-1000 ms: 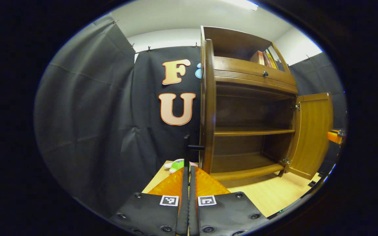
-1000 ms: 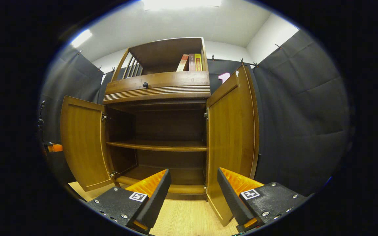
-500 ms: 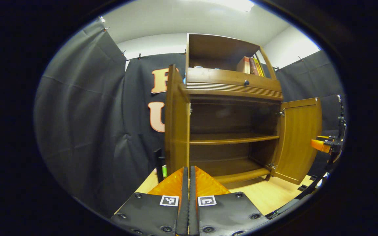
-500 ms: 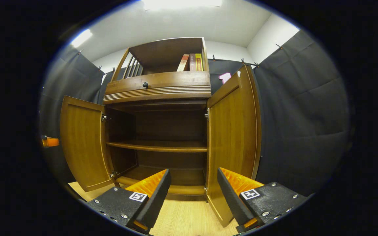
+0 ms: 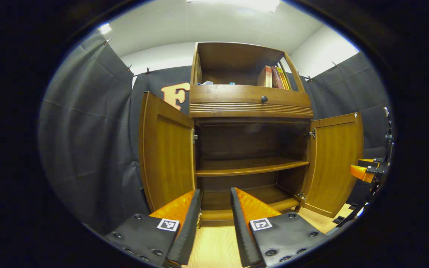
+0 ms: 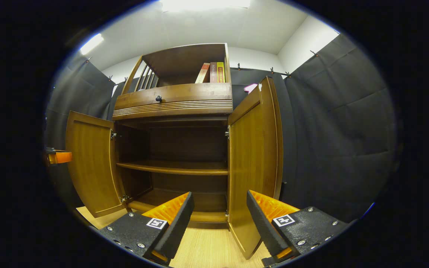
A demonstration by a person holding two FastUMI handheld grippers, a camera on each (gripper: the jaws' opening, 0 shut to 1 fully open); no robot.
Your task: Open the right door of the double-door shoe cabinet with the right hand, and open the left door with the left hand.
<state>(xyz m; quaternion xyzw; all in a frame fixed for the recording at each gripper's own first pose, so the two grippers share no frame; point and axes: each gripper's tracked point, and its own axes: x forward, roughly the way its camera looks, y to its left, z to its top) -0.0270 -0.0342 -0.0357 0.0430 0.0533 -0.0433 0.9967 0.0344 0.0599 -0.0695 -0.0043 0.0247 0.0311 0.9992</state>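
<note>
The brown wooden shoe cabinet (image 5: 251, 108) stands in front of me with both doors swung wide. In the left gripper view its left door (image 5: 166, 156) hangs out at the left and its right door (image 5: 335, 160) at the right. My left gripper (image 5: 214, 223) is open, a short way back from the cabinet, holding nothing. In the right gripper view the left door (image 6: 89, 163) and the right door (image 6: 253, 160) stand open too. My right gripper (image 6: 218, 219) is open and free just in front of the right door's lower edge. Each gripper also peeks in at the edge of the other's view: the right gripper (image 5: 363, 171) and the left gripper (image 6: 58, 157).
Inside the cabinet runs one middle shelf (image 5: 251, 165). Above the doors is a drawer with a dark knob (image 5: 264, 99), and books (image 5: 274, 76) lean in the top compartment. The cabinet rests on a light wooden surface (image 6: 210, 249). Black cloth walls close in on both sides.
My left gripper has gone from shut to open and has turned from beside the left door to face the cabinet's front. The right gripper has shifted only slightly and stays open.
</note>
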